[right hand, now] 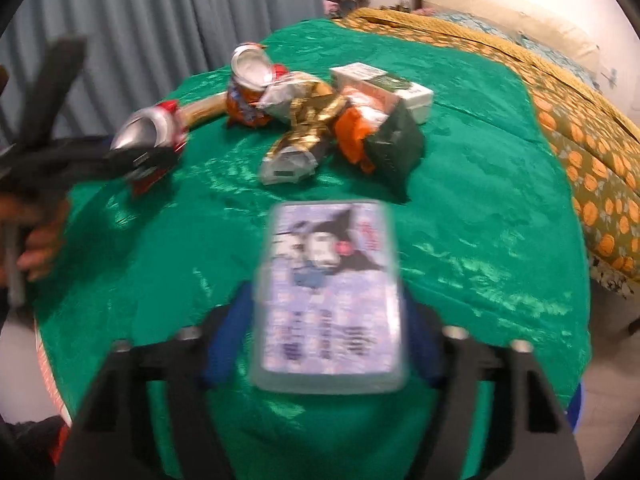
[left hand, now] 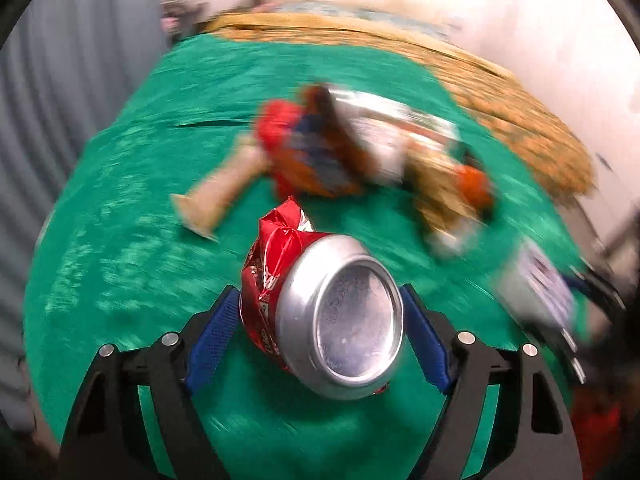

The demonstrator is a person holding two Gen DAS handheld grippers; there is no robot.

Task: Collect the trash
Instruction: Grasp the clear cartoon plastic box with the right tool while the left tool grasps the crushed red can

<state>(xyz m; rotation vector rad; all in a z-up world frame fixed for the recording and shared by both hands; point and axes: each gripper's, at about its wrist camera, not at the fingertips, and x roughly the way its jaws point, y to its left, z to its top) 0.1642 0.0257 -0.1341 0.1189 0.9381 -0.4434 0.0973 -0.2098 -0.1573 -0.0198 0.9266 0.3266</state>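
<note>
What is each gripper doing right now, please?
Left gripper: closed on the crushed red can.
Right gripper: closed on the purple printed pack.

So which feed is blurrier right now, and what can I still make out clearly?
Left wrist view: the pile of trash and the green cloth are streaked with motion blur, and only the crushed red can in the left gripper is sharp. Right wrist view: the printed pack in the right gripper is smeared, the pile fairly clear.
</note>
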